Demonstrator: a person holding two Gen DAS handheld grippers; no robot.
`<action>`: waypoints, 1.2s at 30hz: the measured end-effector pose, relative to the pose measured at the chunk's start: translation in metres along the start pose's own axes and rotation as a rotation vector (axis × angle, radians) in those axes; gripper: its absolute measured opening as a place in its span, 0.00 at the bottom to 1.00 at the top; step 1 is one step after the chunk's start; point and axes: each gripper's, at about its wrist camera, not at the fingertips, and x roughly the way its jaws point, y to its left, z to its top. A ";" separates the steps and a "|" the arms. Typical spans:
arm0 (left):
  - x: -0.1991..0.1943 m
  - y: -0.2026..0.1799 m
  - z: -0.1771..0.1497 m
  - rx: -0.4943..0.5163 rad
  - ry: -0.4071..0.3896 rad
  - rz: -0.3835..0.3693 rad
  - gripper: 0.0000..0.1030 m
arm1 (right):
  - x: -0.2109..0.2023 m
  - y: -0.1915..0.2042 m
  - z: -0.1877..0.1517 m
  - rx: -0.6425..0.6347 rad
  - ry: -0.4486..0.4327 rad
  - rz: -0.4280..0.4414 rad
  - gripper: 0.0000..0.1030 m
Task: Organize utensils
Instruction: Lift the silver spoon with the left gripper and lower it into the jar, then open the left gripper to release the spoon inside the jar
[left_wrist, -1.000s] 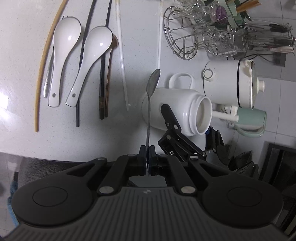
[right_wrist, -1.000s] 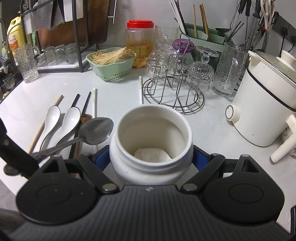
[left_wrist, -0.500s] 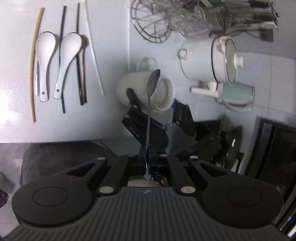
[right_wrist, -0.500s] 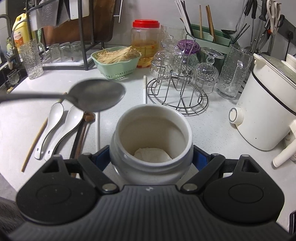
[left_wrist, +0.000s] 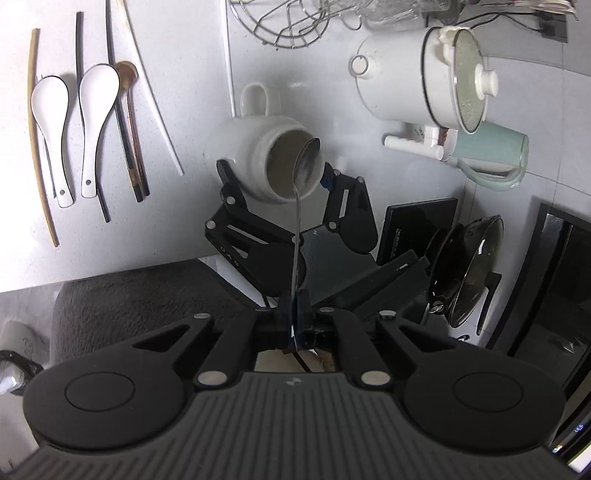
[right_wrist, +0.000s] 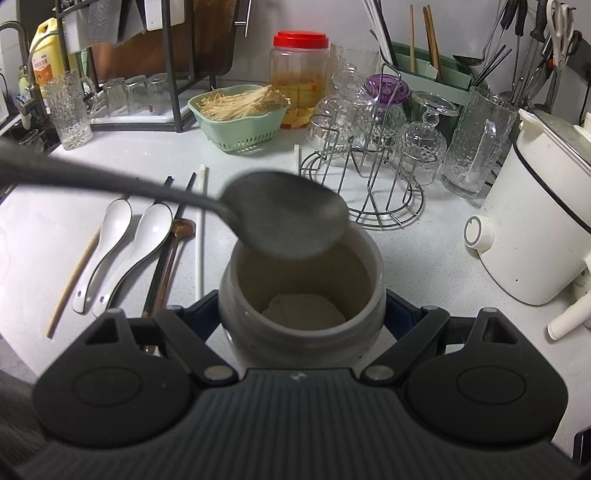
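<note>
Countertop with utensils laid out at left: two white ceramic spoons (right_wrist: 122, 251) side by side among chopsticks (right_wrist: 168, 258) of dark, white and bamboo make. Centre: the left gripper (left_wrist: 295, 317), jaws fully closed, pinches the handle end of a metal spoon (right_wrist: 284, 218), whose bowl hangs over the mouth of a white ceramic jar (right_wrist: 301, 291). The right gripper (right_wrist: 301, 314), jaws partly spread, clamps this jar on both sides near its neck. Right: a wire glass rack (right_wrist: 369, 184) and a white electric cooker (right_wrist: 535, 221).
</note>
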 end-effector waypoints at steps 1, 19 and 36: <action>0.003 -0.001 0.003 -0.008 0.013 0.008 0.03 | 0.001 0.001 0.001 -0.004 -0.001 0.002 0.89; 0.038 -0.012 0.060 -0.057 0.136 0.149 0.03 | 0.003 0.007 0.005 0.029 0.019 -0.014 0.89; 0.022 -0.031 0.069 0.147 0.037 0.199 0.46 | 0.009 0.008 0.012 0.037 0.023 -0.013 0.89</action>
